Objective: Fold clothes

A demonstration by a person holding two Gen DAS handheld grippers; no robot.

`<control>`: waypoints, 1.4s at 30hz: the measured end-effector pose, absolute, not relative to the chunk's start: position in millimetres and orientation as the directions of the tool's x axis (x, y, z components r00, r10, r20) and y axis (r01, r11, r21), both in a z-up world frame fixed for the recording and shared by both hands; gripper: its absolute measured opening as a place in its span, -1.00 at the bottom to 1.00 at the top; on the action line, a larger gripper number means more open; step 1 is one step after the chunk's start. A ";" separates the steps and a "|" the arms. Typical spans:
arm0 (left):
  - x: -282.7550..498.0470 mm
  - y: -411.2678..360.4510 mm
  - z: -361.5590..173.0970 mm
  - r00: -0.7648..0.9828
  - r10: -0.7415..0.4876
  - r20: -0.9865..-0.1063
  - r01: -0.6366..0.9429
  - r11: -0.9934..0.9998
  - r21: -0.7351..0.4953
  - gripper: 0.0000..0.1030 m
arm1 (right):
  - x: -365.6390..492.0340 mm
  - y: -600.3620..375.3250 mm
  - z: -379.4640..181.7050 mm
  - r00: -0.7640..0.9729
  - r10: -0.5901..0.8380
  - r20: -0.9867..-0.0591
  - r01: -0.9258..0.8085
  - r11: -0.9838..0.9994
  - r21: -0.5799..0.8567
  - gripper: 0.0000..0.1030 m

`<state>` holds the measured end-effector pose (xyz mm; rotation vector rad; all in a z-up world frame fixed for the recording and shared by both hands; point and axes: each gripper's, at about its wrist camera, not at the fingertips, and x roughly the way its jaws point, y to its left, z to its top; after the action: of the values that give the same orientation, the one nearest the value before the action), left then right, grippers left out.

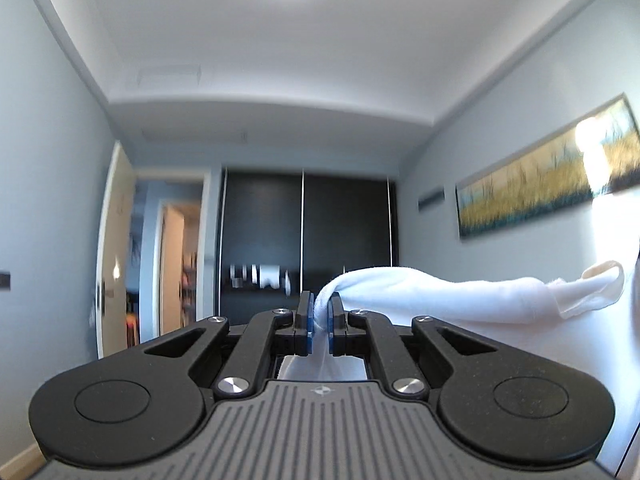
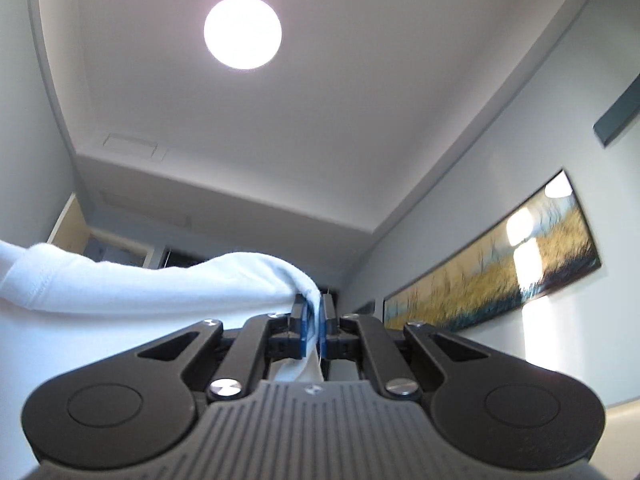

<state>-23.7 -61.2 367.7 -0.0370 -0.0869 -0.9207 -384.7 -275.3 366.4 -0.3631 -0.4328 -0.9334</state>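
Both sets of jaws are clamped on one white garment. On the left gripper the blue pads pinch a bunched fold of the cloth, which runs up between them and also shows below, behind the fingers. From that pinch the garment stretches away toward 3 o'clock in the left wrist view, raised off any surface, with a hemmed opening hanging loose near the right edge. The right gripper likewise has its pads closed on a fold of the same white garment, which spreads out toward 9 o'clock in the right wrist view, a stitched seam visible at the far left.

Beyond the cloth, the left view looks level across a room: a dark wardrobe at 12 o'clock of the gripper, an open door at 9 o'clock, a long framed painting of golden grass at 2 o'clock. The right view tilts upward, with a round ceiling light at 12 o'clock and the same painting at 3 o'clock.
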 end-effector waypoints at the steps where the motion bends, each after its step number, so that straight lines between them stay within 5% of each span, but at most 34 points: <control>1: -12.8 -72.2 361.4 0.603 -0.796 0.051 0.798 0.603 -0.001 -0.91 | -380.0 -283.1 359.7 0.533 -0.698 0.478 0.826 0.551 -0.116 -0.88; 18: 189.9 -280.7 160.6 0.640 -0.589 -0.494 0.693 0.720 0.039 -0.90 | -133.9 -493.4 169.3 0.595 -0.789 -0.152 0.762 0.614 -0.207 -0.89; 42: 314.2 -450.4 -83.6 0.554 -0.295 -0.779 0.668 0.716 0.204 -0.89 | 90.3 -699.6 -64.4 0.326 -0.713 -0.621 0.739 0.602 -0.304 -0.88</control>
<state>314.2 -450.4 -83.6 0.5217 0.7953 -0.6004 90.3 -699.6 -64.4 0.0369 0.7938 -0.9514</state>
